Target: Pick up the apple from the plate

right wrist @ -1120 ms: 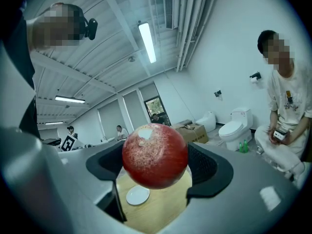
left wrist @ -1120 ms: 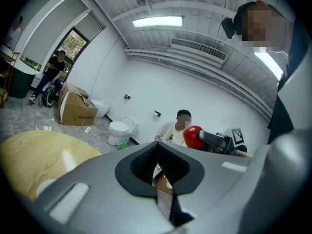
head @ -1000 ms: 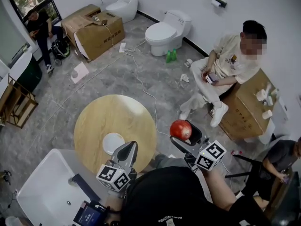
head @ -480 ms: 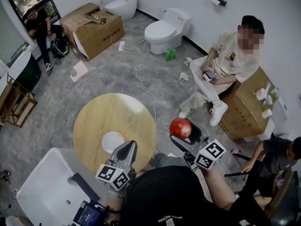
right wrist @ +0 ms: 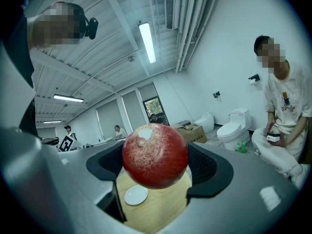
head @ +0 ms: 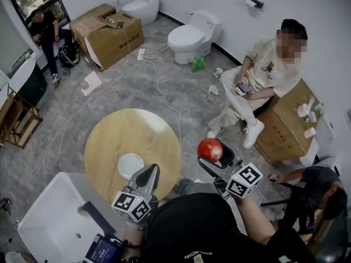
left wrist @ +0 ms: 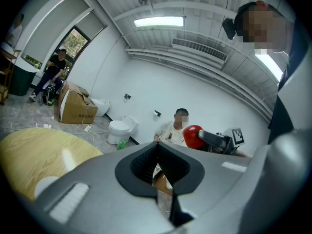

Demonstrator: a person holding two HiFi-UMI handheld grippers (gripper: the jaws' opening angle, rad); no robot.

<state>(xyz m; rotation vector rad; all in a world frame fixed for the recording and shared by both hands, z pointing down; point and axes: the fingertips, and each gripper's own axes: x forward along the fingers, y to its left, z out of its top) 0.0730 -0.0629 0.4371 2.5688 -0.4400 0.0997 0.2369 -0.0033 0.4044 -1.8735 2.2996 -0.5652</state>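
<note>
The red apple (head: 210,149) is held up in the air off the right edge of the round wooden table (head: 137,133), with my right gripper (head: 215,156) shut on it. In the right gripper view the apple (right wrist: 155,155) fills the gap between the dark pads, and the small white plate (right wrist: 136,195) lies bare on the table below it. The plate (head: 130,165) sits near the table's near edge. My left gripper (head: 148,177) hovers just right of the plate, shut with nothing in it; its view shows the jaws meeting, with the apple (left wrist: 193,135) beyond them.
A white basin (head: 49,215) stands at lower left. One person sits by a cardboard box (head: 285,125) at right; another person (head: 315,193) crouches at lower right. A toilet (head: 192,37), boxes (head: 109,32) and floor cables (head: 159,86) lie beyond the table.
Both grippers and the apple have held almost still. The person at lower right has bent lower and shifted right.
</note>
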